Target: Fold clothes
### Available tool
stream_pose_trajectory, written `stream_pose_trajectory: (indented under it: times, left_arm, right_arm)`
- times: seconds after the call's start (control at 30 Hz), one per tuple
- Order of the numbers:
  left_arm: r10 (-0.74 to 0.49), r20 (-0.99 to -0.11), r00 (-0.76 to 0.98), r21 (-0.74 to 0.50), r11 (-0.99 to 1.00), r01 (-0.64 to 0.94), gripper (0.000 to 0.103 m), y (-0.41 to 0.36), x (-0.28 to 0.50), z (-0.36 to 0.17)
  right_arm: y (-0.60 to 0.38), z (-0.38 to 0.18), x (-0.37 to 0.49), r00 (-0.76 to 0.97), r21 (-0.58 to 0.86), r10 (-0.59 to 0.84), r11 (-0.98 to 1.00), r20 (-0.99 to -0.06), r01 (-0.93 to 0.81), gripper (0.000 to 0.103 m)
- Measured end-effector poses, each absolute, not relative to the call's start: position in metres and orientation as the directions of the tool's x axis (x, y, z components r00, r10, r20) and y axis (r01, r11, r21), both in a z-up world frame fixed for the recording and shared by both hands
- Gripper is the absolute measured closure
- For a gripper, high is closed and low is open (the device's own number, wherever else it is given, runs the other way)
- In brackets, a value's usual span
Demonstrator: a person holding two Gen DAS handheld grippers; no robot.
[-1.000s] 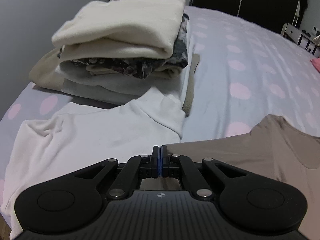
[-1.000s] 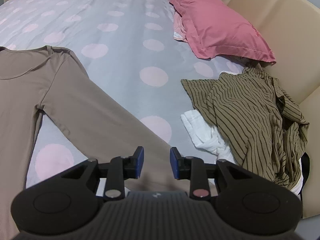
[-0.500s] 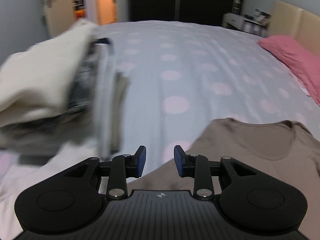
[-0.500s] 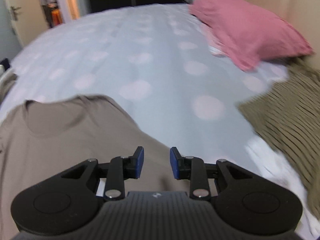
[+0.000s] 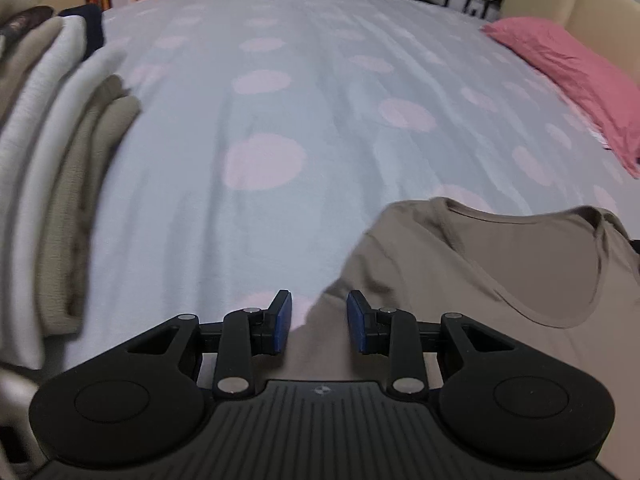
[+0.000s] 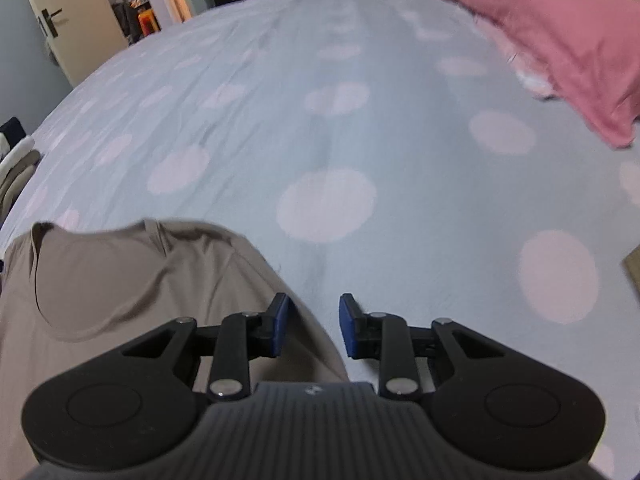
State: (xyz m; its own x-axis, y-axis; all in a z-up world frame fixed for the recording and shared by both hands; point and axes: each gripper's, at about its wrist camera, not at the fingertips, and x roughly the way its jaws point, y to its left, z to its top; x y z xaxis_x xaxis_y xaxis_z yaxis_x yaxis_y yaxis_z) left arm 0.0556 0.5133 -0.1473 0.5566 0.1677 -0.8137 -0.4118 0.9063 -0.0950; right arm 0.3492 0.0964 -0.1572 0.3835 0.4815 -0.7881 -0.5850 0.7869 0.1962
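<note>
Btwn both jaws: taupe shirt (image 5: 500,280) shoulder edges, unpinched, jaws just closing.

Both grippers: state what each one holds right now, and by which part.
Nothing is held. The left gripper and right gripper, jaws just closing yet still apart, hover over the shoulder edges of the taupe shirt, pads not pressing on it.

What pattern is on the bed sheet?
Pale pink dots on a light grey-blue bed sheet, clearest in the left wrist view.
</note>
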Motion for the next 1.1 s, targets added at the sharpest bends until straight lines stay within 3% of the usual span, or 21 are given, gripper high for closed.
stream_pose_trajectory:
  times: [0.03, 0.07, 0.2, 0.3, 0.43, 0.5, 0.63, 0.83, 1.1]
  left_arm:
    - [0.17, -0.808, 0.564, -0.092, 0.909, -0.406, 0.098, 0.511, 0.056, -0.147]
    - [0.173, -0.802, 0.571, -0.089, 0.912, -0.401, 0.103, 0.508, 0.057, -0.147]
    - [0.222, -0.771, 0.597, -0.058, 0.909, -0.412, 0.103, 0.504, 0.064, -0.135]
    - [0.246, -0.796, 0.553, -0.035, 0.893, -0.448, 0.103, 0.509, 0.074, -0.137]
    - [0.268, -0.821, 0.504, 0.009, 0.889, -0.457, 0.103, 0.509, 0.081, -0.143]
    - [0.29, -0.822, 0.49, 0.024, 0.877, -0.48, 0.092, 0.511, 0.079, -0.142]
    - [0.344, -0.799, 0.494, 0.026, 0.839, -0.543, 0.091, 0.52, 0.058, -0.122]
    - [0.287, -0.806, 0.518, -0.022, 0.86, -0.51, 0.091, 0.498, 0.003, -0.081]
    - [0.12, -0.854, 0.507, -0.075, 0.935, -0.347, 0.089, 0.409, -0.079, -0.058]
  right_arm:
    - [0.096, -0.158, 0.349, 0.376, 0.204, 0.492, 0.779, -0.785, -0.592, 0.098]
    - [0.096, -0.159, 0.35, 0.367, 0.214, 0.503, 0.771, -0.782, -0.6, 0.101]
    - [0.096, -0.14, 0.352, 0.433, 0.16, 0.506, 0.767, -0.746, -0.621, 0.102]
    - [0.097, -0.129, 0.362, 0.491, 0.118, 0.475, 0.796, -0.73, -0.594, 0.103]
    - [0.107, -0.138, 0.37, 0.492, 0.053, 0.399, 0.815, -0.774, -0.577, 0.103]
    - [0.106, -0.14, 0.367, 0.484, 0.06, 0.395, 0.818, -0.781, -0.572, 0.102]
    - [0.095, -0.13, 0.351, 0.481, 0.071, 0.399, 0.821, -0.781, -0.566, 0.097]
    - [0.075, -0.105, 0.303, 0.432, 0.108, 0.431, 0.796, -0.792, -0.595, 0.087]
    - [0.06, -0.091, 0.196, 0.266, 0.167, 0.443, 0.725, -0.856, -0.669, 0.087]
